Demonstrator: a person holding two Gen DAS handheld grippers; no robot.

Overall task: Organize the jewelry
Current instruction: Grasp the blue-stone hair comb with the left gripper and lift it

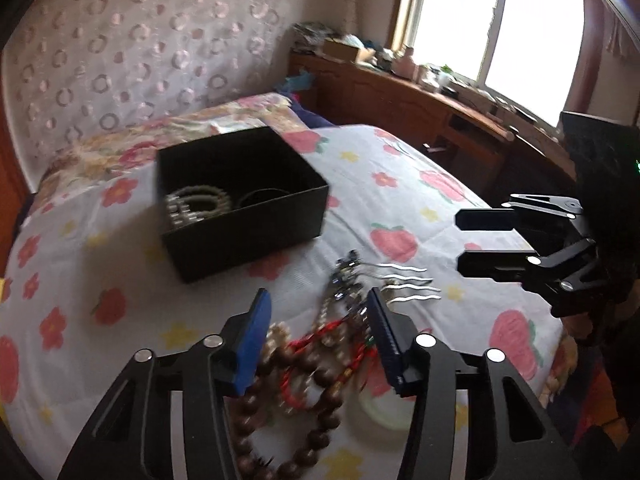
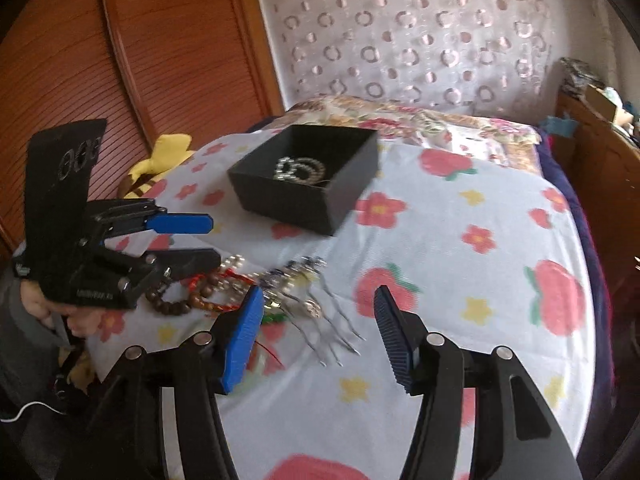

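Two hairpins (image 2: pixel 336 332) beside tangled bracelets (image 2: pixel 192 296).

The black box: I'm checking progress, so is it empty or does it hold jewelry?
Not empty. The open black box on the bed holds a pale beaded bracelet and a dark ring-shaped piece; the rest of the jewelry pile lies outside.

You've got a floral bedspread (image 2: pixel 460 272) under everything, strawberries and little flowers all over it. Behind it hangs a pale curtain (image 1: pixel 132 40) with ring patterns, and a wooden slatted door (image 2: pixel 140 48) on one side. A bright window (image 1: pixel 520 28) sits above a cluttered wooden counter (image 1: pixel 400 88) (contents too blurry to name). A yellow cloth (image 2: pixel 168 152) pokes out beside the bed.
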